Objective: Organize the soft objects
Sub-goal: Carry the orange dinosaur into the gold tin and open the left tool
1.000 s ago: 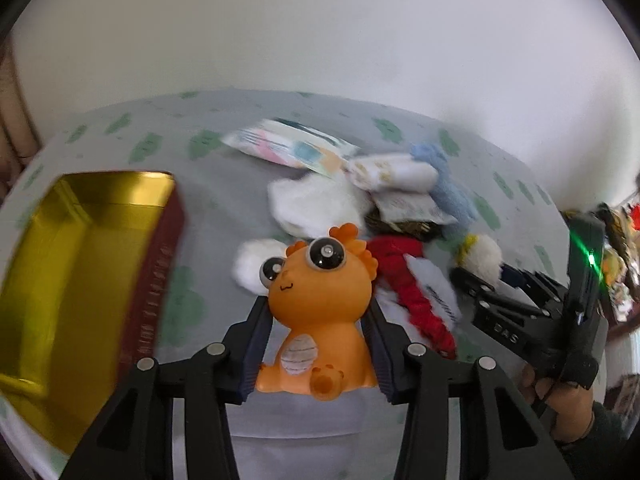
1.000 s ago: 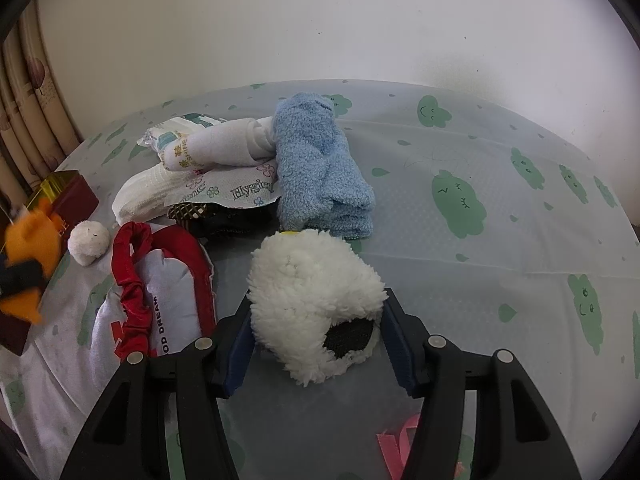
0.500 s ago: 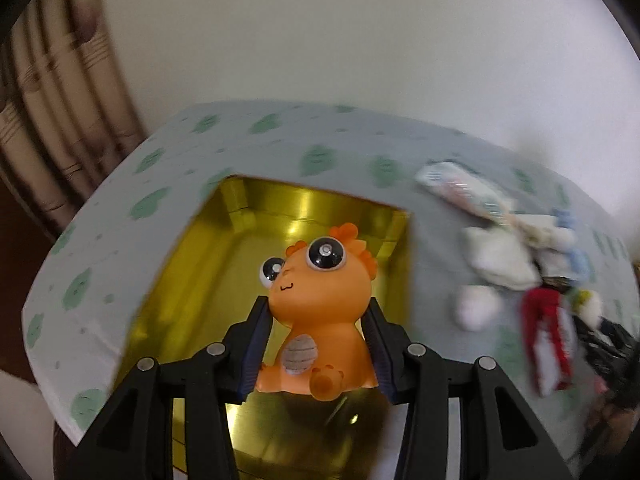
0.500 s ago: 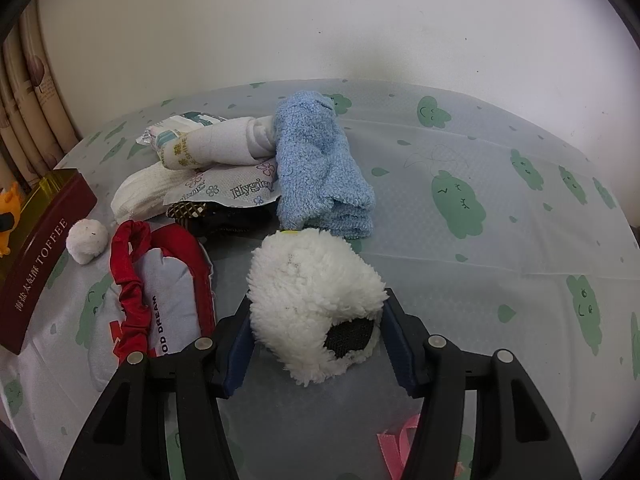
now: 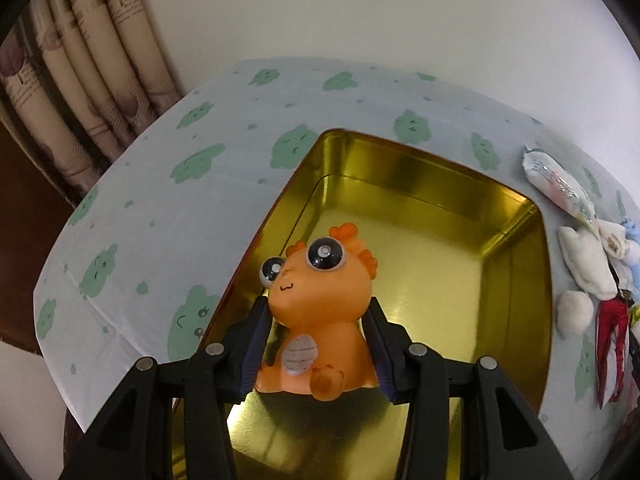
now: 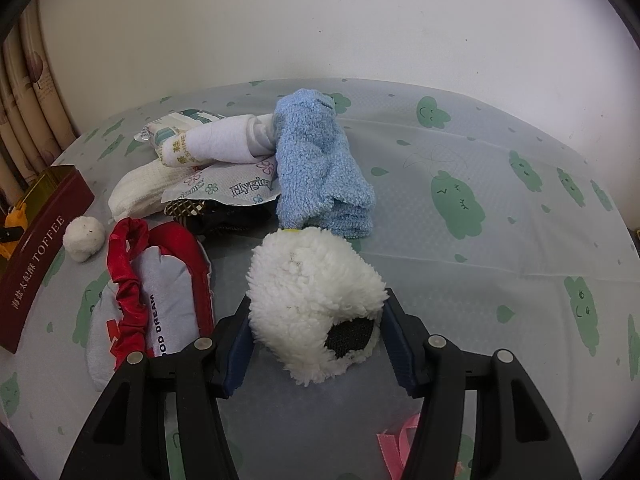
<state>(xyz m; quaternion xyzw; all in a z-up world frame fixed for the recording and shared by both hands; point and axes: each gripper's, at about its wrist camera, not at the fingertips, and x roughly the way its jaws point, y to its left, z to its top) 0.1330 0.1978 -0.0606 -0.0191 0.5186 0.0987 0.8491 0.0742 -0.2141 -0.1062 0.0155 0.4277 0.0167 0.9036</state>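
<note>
Orange dinosaur toy (image 5: 316,320) clamped in left hand-held gripper (image 5: 316,354), fleece toy (image 6: 312,300) in right (image 6: 316,346), tin (image 6: 38,256) lettered "TOFFEE"

Tin (image 5: 516,216): glossy gold metal inside, mirror-like. Dinosaur toy (image 5: 320,312) above the tin: smooth, slightly shiny orange plastic or rubber. Fleece toy (image 6: 312,304): rough white pile. Towel (image 6: 320,164) behind it: blue terry cloth. Tablecloth (image 6: 480,208): matt, finely embossed.

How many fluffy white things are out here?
2. A large white fleece plush sits between the right gripper pads; a small white pom-pom lies on the tablecloth beside the toffee tin. Others may be hidden in the pile.
</note>
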